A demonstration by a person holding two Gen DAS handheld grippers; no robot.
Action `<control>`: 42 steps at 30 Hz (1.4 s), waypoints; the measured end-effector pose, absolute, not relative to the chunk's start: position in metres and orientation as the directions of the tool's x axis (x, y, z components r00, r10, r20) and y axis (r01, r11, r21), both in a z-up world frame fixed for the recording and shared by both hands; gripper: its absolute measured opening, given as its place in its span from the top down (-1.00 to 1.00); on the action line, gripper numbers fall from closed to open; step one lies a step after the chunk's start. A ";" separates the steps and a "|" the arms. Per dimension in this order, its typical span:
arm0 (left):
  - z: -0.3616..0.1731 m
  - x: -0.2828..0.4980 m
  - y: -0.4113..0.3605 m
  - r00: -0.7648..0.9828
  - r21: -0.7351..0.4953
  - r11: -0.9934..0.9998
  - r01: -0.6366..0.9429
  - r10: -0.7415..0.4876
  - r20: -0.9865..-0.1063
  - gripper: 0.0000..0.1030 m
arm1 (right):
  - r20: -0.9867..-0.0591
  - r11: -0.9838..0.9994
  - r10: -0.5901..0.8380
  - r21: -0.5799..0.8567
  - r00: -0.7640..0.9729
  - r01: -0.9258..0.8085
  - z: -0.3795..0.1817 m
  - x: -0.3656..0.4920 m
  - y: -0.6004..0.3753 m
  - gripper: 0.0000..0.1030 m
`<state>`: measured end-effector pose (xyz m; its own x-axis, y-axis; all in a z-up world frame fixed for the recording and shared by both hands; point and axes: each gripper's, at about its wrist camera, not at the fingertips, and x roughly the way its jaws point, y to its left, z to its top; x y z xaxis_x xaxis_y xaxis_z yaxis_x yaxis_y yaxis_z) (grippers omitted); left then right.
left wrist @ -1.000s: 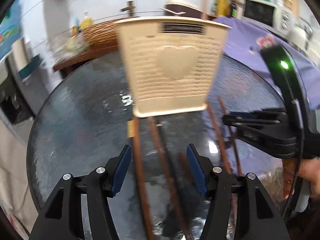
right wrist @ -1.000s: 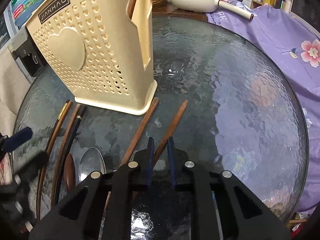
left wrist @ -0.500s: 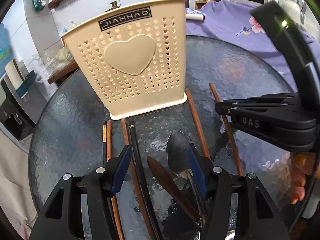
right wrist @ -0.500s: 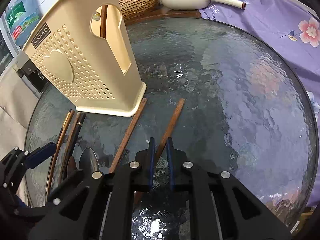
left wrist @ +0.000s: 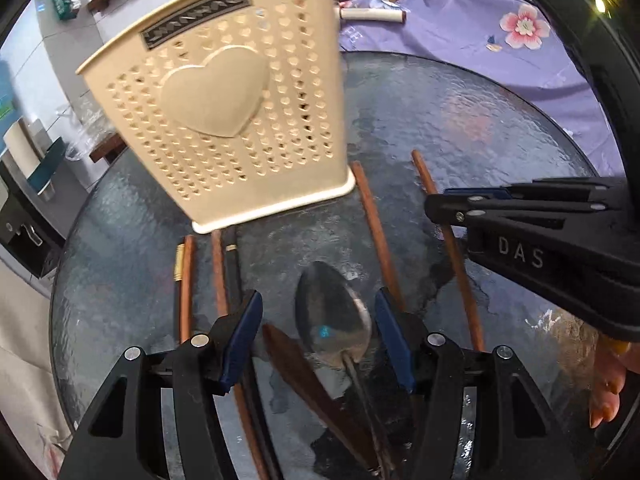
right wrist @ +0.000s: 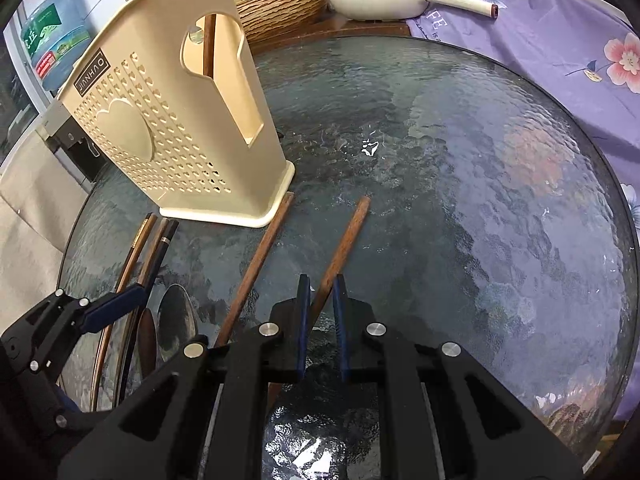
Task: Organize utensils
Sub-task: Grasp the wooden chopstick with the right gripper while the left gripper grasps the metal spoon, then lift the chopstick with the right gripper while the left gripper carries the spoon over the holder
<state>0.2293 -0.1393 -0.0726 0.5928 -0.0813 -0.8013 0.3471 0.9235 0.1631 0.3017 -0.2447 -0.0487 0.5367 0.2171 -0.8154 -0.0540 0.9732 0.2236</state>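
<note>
A cream perforated utensil holder (left wrist: 224,112) (right wrist: 172,120) stands on the round glass table (right wrist: 480,160), with one brown chopstick (right wrist: 208,40) upright in it. My left gripper (left wrist: 318,320) is open just above a metal spoon (left wrist: 332,316), whose bowl lies between the fingers untouched. A dark wooden spoon (left wrist: 304,368) lies beside it. Three chopsticks (left wrist: 186,280) lie left of the fingers. My right gripper (right wrist: 322,308) is shut on a brown chopstick (right wrist: 344,240) that slants along the glass. Another brown chopstick (right wrist: 260,256) lies to its left.
A white pan (right wrist: 376,0) and a wicker basket (right wrist: 280,8) sit behind the table. Purple floral cloth (right wrist: 560,60) borders its right side and a water bottle (right wrist: 52,40) stands far left. A person's fingers (left wrist: 608,392) hold the right gripper.
My left gripper has shifted right and dropped lower, from over the left chopsticks to over the metal spoon. The holder looms larger. The right gripper keeps its hold and has barely moved.
</note>
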 end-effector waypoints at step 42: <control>-0.004 0.210 -0.091 0.694 -0.078 0.939 0.335 -0.302 -0.653 0.30 | -0.605 0.893 0.431 0.394 0.670 -0.219 0.014 0.261 -0.253 0.87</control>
